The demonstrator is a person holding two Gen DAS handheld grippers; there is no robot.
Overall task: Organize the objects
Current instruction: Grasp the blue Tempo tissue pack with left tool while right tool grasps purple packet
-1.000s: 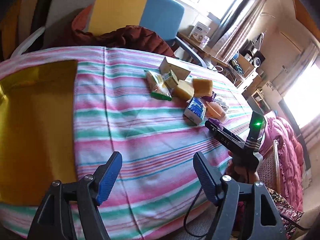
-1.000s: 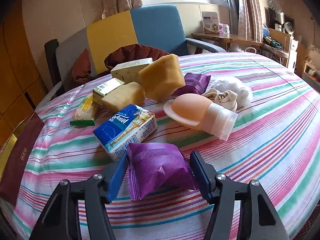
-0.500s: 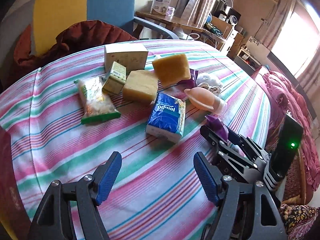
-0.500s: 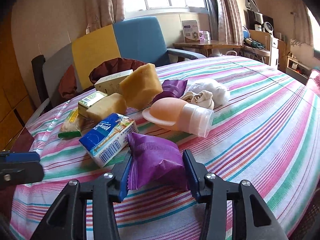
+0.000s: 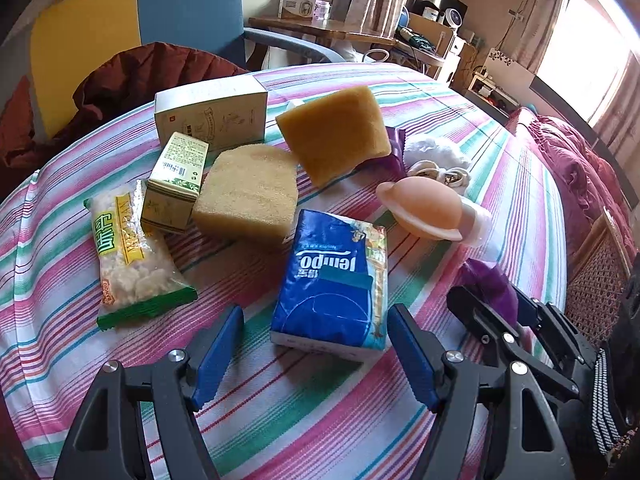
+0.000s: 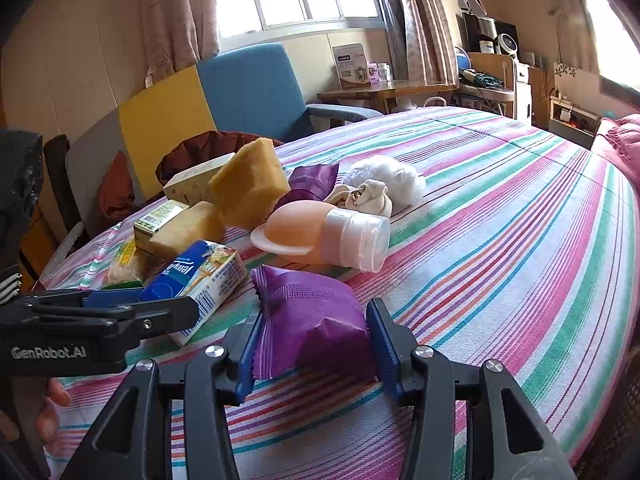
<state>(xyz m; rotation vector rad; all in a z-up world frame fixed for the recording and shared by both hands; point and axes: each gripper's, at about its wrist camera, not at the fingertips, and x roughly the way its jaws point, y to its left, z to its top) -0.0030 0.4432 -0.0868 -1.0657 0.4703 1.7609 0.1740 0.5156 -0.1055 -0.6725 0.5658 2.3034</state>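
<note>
Right hand-held gripper: jaws having just been closing, blue pads now pressing both sides of a purple crinkled packet lying on the striped bench, near edge. Left hand-held gripper: jaws standing wide, gripping nothing, angling down over a blue tissue pack lying flat between the fingers' line. Beyond are lying two yellow sponges, a snack bag, two cartons and a peach bottle.
</note>
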